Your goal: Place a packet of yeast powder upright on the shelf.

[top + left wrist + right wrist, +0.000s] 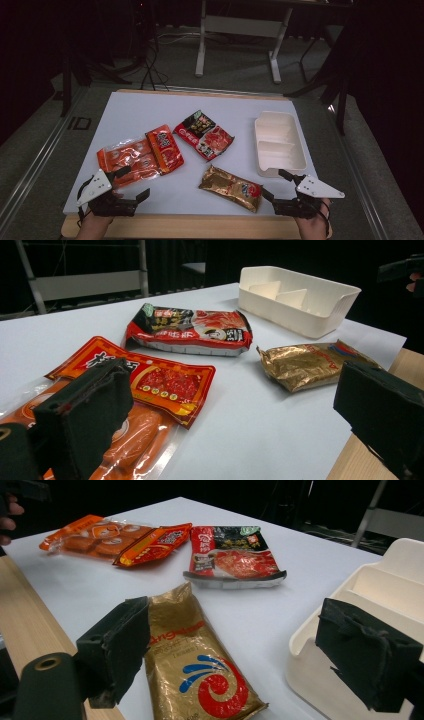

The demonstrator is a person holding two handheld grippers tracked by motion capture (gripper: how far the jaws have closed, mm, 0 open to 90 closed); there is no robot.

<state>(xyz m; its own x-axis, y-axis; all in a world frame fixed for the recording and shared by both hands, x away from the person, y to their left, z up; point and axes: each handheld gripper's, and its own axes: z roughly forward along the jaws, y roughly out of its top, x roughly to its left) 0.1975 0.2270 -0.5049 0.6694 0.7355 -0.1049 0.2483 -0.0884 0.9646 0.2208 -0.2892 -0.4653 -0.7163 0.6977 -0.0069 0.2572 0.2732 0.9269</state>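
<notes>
- Dark room surrounds a white table (150, 107) with a wooden front edge; the legs of another desk stand behind it on a grey floor.
- One white tray (278, 143) with two compartments sits at the right side of the table, with nothing in it. It is the largest thing there.
- Four snack packets lie flat on the table: one orange sausage packet (125, 161) at the left, one red-orange packet (164, 148) that overlaps its right end, one red and black packet (204, 134) in the middle, and one gold packet (231, 187) near the front.
- Two grippers rest at the front edge, each held in one hand.
- The right gripper (276, 185) has its jaws wide apart with nothing pressed between them. The gold packet lies just to the left of it and reaches in between the jaws in the right gripper view, while the corner of the tray is just beside the other jaw. The long axis of this packet runs from upper left to lower right in the high view, so its near end points toward this gripper. This gripper is clearly nearer to it than the left one.
- The left gripper (134, 181) also has its jaws apart and holds nothing. The sausage packet lies directly ahead of it, close to its upper jaw.
- Probably the packets are meant to go in the tray.
</notes>
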